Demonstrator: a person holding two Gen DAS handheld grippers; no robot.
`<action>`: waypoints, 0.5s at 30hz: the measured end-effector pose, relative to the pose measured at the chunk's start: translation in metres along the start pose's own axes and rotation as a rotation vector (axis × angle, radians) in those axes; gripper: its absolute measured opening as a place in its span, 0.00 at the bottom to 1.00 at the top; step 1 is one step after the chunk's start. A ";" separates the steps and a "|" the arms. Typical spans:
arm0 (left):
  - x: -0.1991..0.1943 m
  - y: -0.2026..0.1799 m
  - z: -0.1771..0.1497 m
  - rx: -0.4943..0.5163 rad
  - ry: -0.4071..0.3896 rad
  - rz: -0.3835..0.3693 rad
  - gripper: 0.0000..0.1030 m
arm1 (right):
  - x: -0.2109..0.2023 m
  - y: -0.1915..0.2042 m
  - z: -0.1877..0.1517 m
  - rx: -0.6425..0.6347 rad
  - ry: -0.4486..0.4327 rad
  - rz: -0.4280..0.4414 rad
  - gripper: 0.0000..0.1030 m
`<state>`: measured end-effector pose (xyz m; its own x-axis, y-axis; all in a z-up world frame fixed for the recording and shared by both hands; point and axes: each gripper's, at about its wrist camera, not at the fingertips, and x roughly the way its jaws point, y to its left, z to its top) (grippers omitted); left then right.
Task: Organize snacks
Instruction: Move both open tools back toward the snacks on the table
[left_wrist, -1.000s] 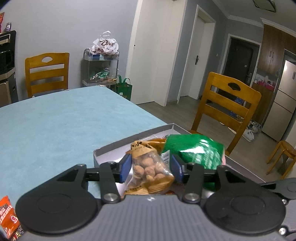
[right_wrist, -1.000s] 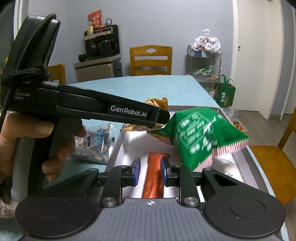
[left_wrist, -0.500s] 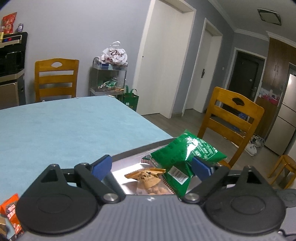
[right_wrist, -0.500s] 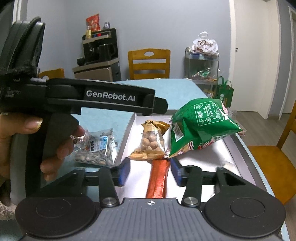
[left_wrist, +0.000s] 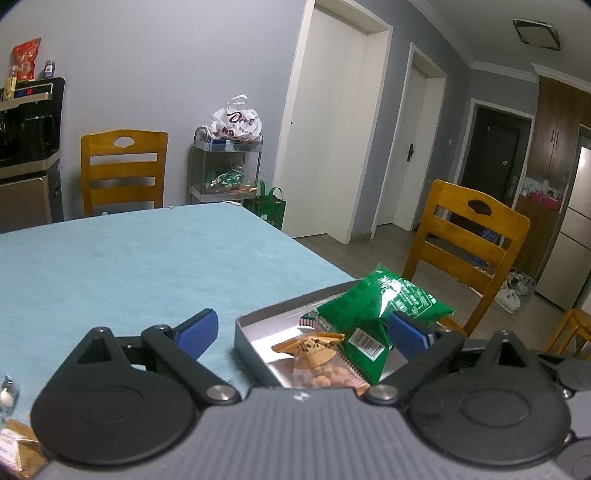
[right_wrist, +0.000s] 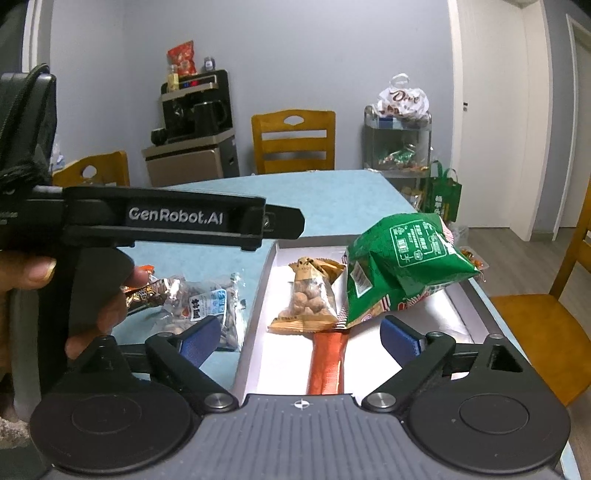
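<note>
Blue-padded, our right gripper (right_wrist: 297, 338) has its jaws opening wide, with nothing pressed between the pads. Directly below the gap lies the long orange-red foil stick packet (right_wrist: 327, 363), its long axis running straight away from us along the line the jaws point. Just past its far end, slightly left of centre, sits the small clear pouch of round brown nuts with a tan paper header (right_wrist: 308, 295), upright along the same line. To the right of that, ahead of the right pad, the puffy green foil snack bag (right_wrist: 402, 266) leans tilted. All three rest inside the shallow grey rectangular tray (right_wrist: 258, 314).

Our left gripper (left_wrist: 301, 330) is also opening, empty, with the tray's corner and the nut pouch between its pads, though lower.

Outside the tray, left of the right jaws and beside the hand (right_wrist: 22, 295) holding the left tool, a clear packet of shelled nuts with a blue label (right_wrist: 207, 306) and a dark red-brown wrapper (right_wrist: 147, 293) lie on the light blue desk (right_wrist: 332, 199). We judge those loose packets are next, and the left gripper is nearer them.
</note>
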<state>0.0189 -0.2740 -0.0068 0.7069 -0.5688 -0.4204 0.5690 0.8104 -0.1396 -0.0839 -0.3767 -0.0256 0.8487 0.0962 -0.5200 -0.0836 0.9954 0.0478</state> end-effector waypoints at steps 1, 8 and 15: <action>-0.003 0.001 0.000 0.004 0.003 0.005 0.96 | 0.000 0.001 0.000 -0.002 -0.001 -0.002 0.94; -0.029 0.011 -0.001 0.076 0.005 0.108 0.96 | -0.003 0.014 0.006 -0.010 -0.013 -0.005 0.98; -0.062 0.039 -0.005 0.044 0.013 0.125 0.96 | -0.007 0.032 0.011 -0.022 -0.037 0.004 0.99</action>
<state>-0.0049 -0.2068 0.0091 0.7685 -0.4614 -0.4433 0.4945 0.8679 -0.0462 -0.0862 -0.3453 -0.0110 0.8669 0.1004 -0.4883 -0.0977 0.9947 0.0311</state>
